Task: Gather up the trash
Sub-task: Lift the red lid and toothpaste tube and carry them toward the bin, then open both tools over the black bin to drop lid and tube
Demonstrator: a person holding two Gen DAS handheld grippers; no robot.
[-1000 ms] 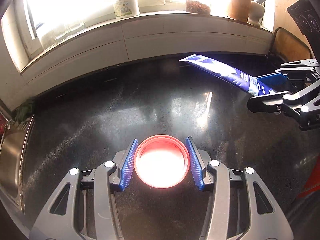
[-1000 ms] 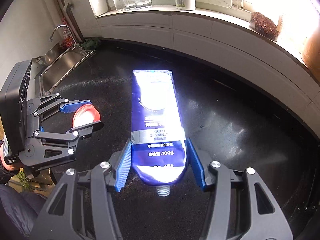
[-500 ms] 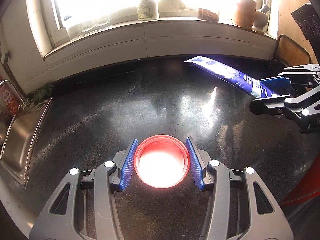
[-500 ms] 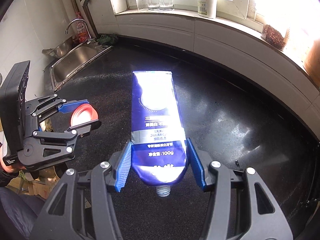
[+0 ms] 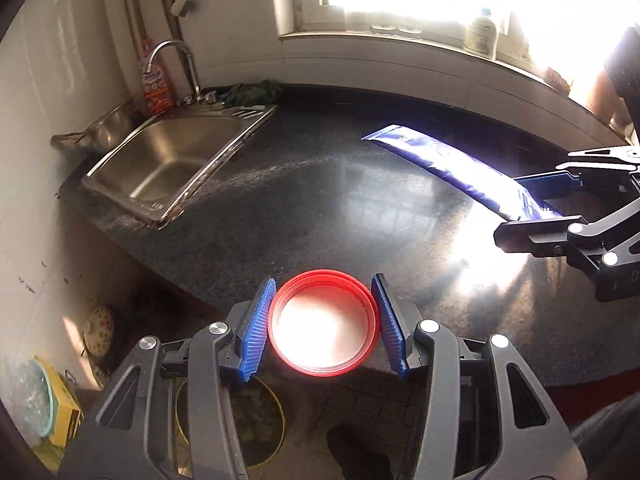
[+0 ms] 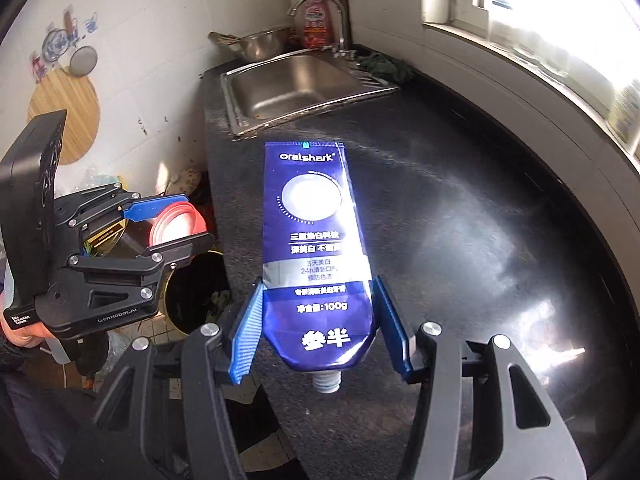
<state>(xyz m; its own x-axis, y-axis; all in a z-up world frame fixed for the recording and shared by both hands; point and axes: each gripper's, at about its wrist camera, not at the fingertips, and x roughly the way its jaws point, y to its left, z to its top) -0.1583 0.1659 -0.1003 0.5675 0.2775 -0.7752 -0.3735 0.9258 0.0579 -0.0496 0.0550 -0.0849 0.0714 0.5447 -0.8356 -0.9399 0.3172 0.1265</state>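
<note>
My left gripper [image 5: 323,334] is shut on a round red lid [image 5: 323,323], gripped by its rim between the blue pads, open side facing the camera. It hangs past the counter's front edge, above a round trash bin [image 5: 256,420] on the floor. The right wrist view shows that same left gripper [image 6: 160,226] with the red lid [image 6: 176,226] at the left, over the bin [image 6: 196,296]. My right gripper [image 6: 320,332] is shut on a blue toothpaste tube [image 6: 316,240], capless nozzle toward the camera, above the black counter [image 6: 460,220]. In the left wrist view the tube [image 5: 460,172] juts from the right gripper [image 5: 536,204].
A steel sink [image 5: 168,160] with a tap [image 5: 172,56] sits at the counter's left end, a green rag [image 5: 252,92] behind it. A red bottle [image 6: 318,24] and metal bowl [image 6: 260,44] stand by the sink. A bottle [image 5: 480,34] is on the windowsill. Bags and boxes [image 5: 60,412] clutter the floor.
Both grippers have swung left along the counter with their loads; the sink has come into full view. The left gripper with the lid now hangs past the counter edge, above the bin.
</note>
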